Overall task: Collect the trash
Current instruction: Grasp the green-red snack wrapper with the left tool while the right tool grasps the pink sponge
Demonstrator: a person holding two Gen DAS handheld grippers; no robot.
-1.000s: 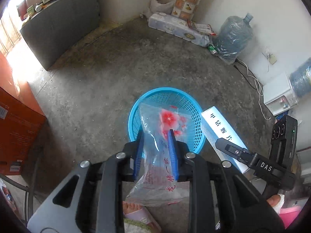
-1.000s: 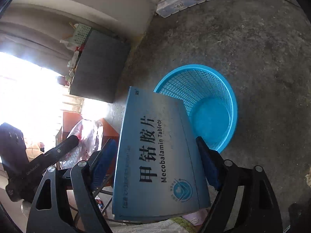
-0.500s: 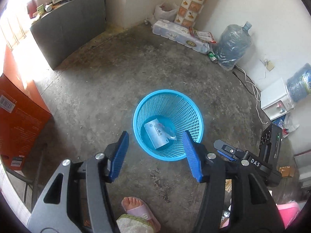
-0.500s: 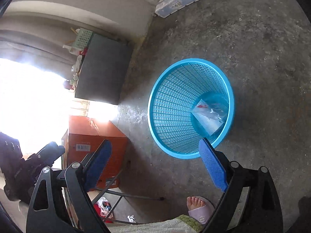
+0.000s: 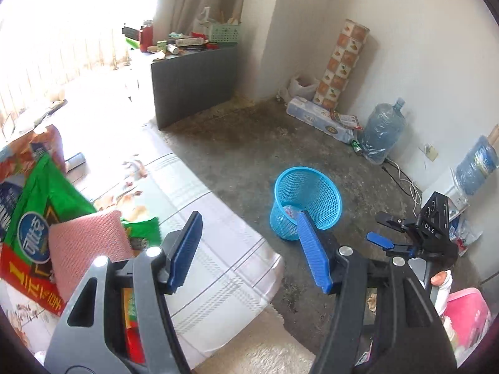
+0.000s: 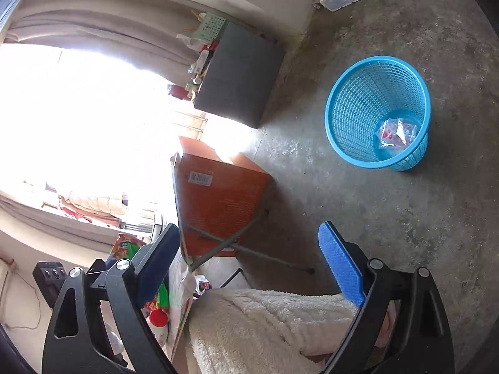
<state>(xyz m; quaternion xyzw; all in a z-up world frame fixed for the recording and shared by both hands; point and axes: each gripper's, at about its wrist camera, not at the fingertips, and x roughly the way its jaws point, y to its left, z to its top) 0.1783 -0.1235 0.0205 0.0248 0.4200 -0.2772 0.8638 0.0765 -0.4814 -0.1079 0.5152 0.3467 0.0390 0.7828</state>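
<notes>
Your left gripper (image 5: 249,249) is spread wide with nothing between its blue pads, held over the near edge of a table with a white plaid cloth (image 5: 218,249) where a green snack bag (image 5: 46,205) and a pink pack (image 5: 84,246) lie at the left. Your right gripper (image 6: 249,265) is likewise wide apart and empty above a cream fleece (image 6: 265,327). The blue mesh basket (image 6: 352,109) stands on the concrete floor (image 6: 421,233) farther off, with a clear plastic bag (image 6: 396,132) lying at its bottom.
</notes>
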